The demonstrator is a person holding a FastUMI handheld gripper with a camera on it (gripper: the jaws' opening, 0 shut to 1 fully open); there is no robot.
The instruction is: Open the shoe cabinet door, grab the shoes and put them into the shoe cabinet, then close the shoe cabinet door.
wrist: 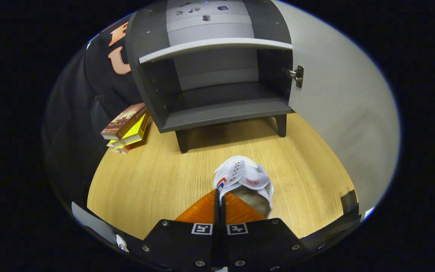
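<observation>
Wood floor (145,189): your bare run-up to the cabinet.
Door (338,124): swung wide at 2 o'clock, so the way in is free.
Shoe cabinet (217,109): at 12 o'clock, lower shelf vacant for the load.
Books (127,126): stacked at 10 o'clock, beside your path.
White shoe (246,179): just ahead of your fingers, toe toward the cabinet.
Gripper (220,196): fingers pinched together on the shoe's collar edge, so it travels with you.

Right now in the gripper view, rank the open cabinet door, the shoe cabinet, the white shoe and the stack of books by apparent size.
1. Shoe cabinet and open cabinet door: alike, unranked.
2. White shoe, pinched by the closed gripper; nearness inflates it.
3. Stack of books, similar, farther away.
</observation>
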